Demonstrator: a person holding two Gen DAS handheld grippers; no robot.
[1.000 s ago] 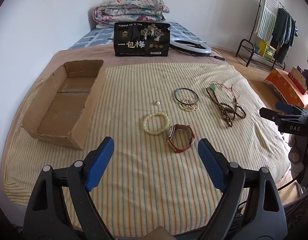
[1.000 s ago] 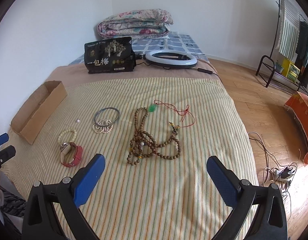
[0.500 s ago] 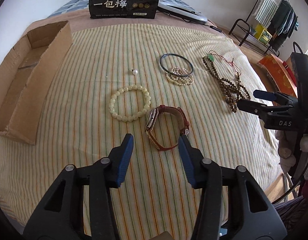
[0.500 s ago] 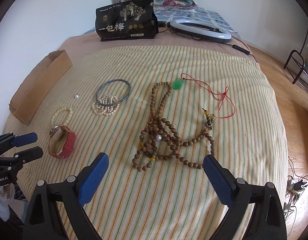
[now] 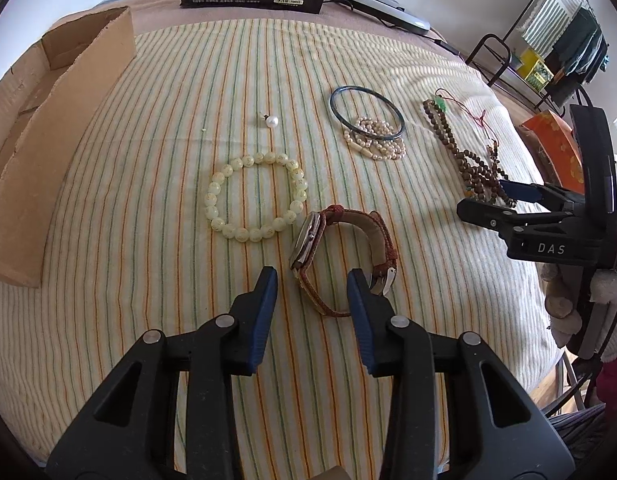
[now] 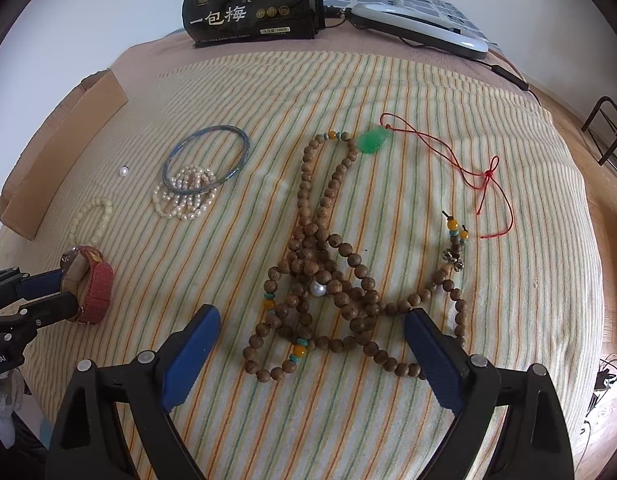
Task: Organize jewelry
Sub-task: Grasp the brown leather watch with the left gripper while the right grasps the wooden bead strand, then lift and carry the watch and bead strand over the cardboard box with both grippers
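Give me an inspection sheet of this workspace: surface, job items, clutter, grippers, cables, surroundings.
Surface: striped blanket on a bed.
Job's things: watch, cream bead bracelet, loose pearl, bangle overlapping pearl strand, wooden bead necklace, jade pendant, cardboard box.
Clutter: black bag.
Grippers: left gripper open, straddling the watch; right gripper open over the wooden beads.
Cables: ring light cord.
Surroundings: clothes rack, folded quilts.
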